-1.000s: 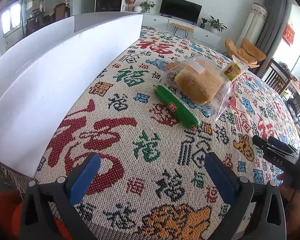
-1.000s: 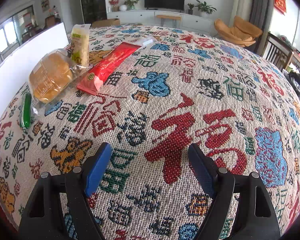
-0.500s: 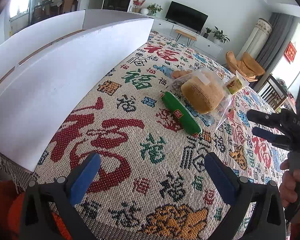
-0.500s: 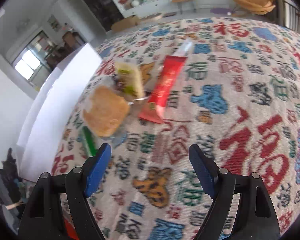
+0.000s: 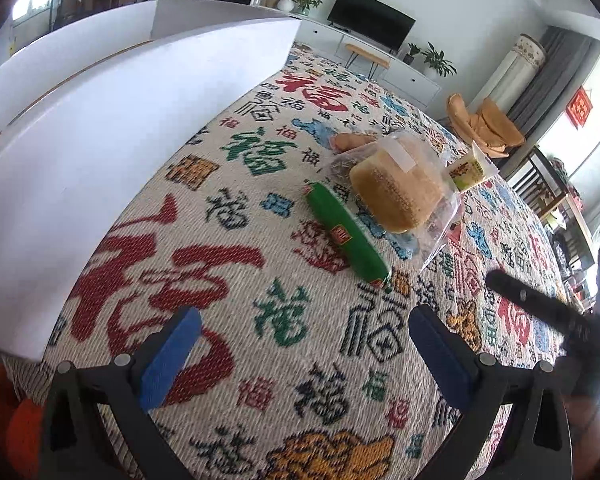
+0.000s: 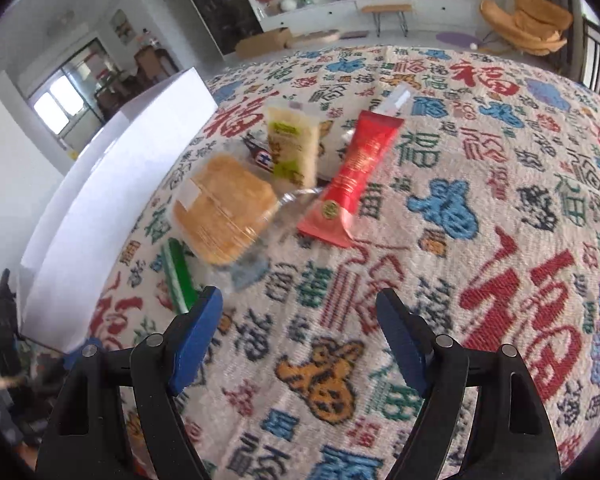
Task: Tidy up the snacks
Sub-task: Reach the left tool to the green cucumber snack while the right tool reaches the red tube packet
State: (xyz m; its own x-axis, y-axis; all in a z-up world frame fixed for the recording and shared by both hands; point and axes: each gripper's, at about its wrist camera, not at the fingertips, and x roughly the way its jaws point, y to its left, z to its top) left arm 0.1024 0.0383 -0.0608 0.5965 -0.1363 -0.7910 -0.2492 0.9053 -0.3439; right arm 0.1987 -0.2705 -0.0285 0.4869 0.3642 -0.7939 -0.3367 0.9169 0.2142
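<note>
Patterned cloth (image 6: 480, 208) carries four snacks near one white box (image 5: 112, 120): one green sausage stick (image 5: 346, 234), one bagged bread (image 6: 224, 212), one yellow packet (image 6: 294, 146), one red sachet (image 6: 358, 172). Left gripper (image 5: 300, 354) and right gripper (image 6: 298, 334) both gape, holding nothing.

A beige woven cloth (image 6: 500, 184) is showing red, green, blue and black characters. The sausage stick (image 5: 346, 235) is looking green, the long packet (image 6: 354, 184) red, the bun (image 6: 222, 210) golden, the box (image 5: 100, 120) white, both claws' pads (image 6: 198, 334) blue.
</note>
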